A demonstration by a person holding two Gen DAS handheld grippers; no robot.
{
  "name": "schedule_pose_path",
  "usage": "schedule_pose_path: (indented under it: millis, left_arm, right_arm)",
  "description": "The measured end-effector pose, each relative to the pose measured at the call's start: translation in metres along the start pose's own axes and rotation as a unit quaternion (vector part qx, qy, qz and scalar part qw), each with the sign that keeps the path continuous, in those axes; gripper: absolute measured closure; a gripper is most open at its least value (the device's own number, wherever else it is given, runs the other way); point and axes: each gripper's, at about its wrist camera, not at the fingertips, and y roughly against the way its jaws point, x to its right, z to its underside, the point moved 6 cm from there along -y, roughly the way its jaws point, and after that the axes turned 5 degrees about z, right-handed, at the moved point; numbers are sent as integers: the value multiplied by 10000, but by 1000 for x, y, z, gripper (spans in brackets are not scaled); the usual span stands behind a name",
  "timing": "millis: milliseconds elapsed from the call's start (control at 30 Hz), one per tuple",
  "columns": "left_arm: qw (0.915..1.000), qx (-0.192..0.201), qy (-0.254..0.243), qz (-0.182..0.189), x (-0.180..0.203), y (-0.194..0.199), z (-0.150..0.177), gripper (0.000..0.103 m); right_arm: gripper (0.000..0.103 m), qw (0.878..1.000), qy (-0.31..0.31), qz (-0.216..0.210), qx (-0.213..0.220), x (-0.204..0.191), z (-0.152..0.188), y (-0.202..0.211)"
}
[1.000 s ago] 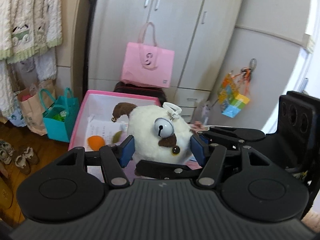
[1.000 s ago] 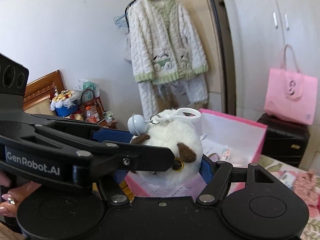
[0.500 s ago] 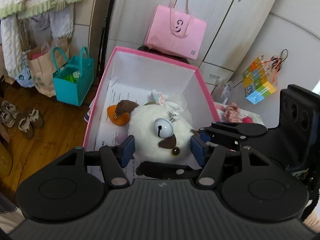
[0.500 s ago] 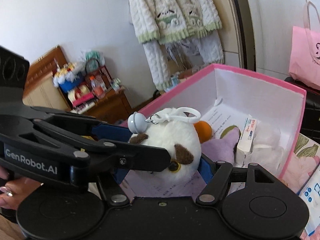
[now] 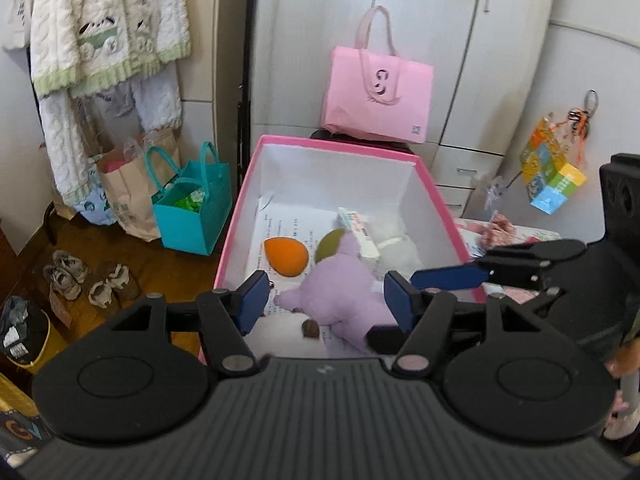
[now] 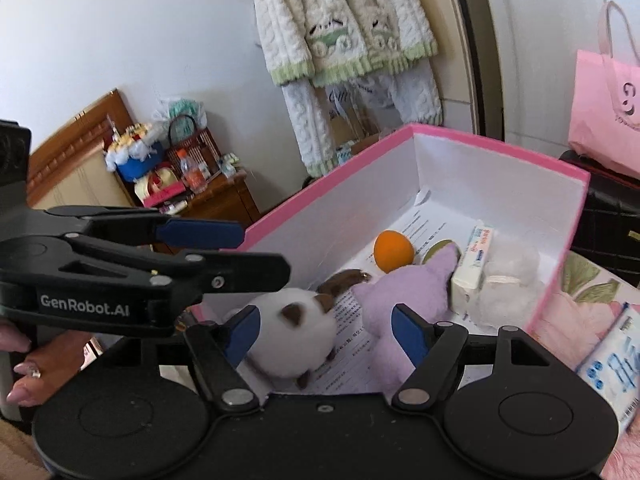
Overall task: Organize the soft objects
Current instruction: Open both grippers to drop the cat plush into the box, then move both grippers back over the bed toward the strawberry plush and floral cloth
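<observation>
Left gripper (image 5: 325,300): it hovers over the near end of the pink box (image 5: 256,156), pointing forward and down into it. The blue pads are spread wide and hold nothing.
Right gripper (image 6: 326,333): also over the near end of the pink box, tilted down toward the inside. The fingers are spread apart; the white plush sits between them, but whether a pad touches it I cannot tell.
White plush (image 6: 294,334): round, with brown patches, it lies free on the printed paper (image 6: 354,344) at the near end of the box floor.
Purple plush (image 6: 404,300): inside the pink box, just beside the white plush.
Orange ball (image 6: 393,250): on the box floor, behind the purple plush.
Small carton (image 6: 474,262): in the box, against the purple plush on its far right side.
Person's hand (image 6: 24,360): low at the left of the box, around the left gripper's handle.
</observation>
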Motion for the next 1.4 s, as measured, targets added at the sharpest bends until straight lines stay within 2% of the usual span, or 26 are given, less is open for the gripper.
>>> schedule_pose_path:
  millis: [200, 433, 600, 700, 900, 1067, 1333, 1367, 1400]
  left_arm:
    - [9992, 112, -370, 130, 28, 28, 1, 39]
    - [9960, 72, -692, 552, 69, 62, 7, 38]
    - [9897, 38, -952, 1070, 102, 81, 15, 37]
    - [9858, 2, -1115, 1252, 121, 85, 21, 37]
    - [9780, -80, -1462, 1489, 160, 79, 32, 37]
    - [9732, -85, -1652, 1597, 188, 60, 39, 37]
    - [9749, 228, -1687, 1437, 217, 19, 42, 37]
    - [9749, 342, -1662, 1444, 220, 12, 42, 37]
    - [9759, 442, -1594, 1420, 221, 5, 43, 37]
  right_arm:
    - [26, 9992, 118, 293, 261, 0, 10, 49]
    - [26, 9956, 283, 714, 542, 6, 27, 117]
    - [26, 9919, 216, 998, 758, 19, 47, 168]
    - [26, 9895, 170, 1161, 847, 28, 62, 193]
    - [26, 9832, 103, 1528, 988, 46, 91, 226]
    - [26, 9769, 99, 1795, 1158, 67, 114, 237]
    - [26, 9637, 37, 2193, 1522, 110, 132, 234]
    - [25, 9625, -19, 2233, 1537, 116, 132, 231]
    - [19, 9621, -70, 2226, 1577, 122, 131, 226]
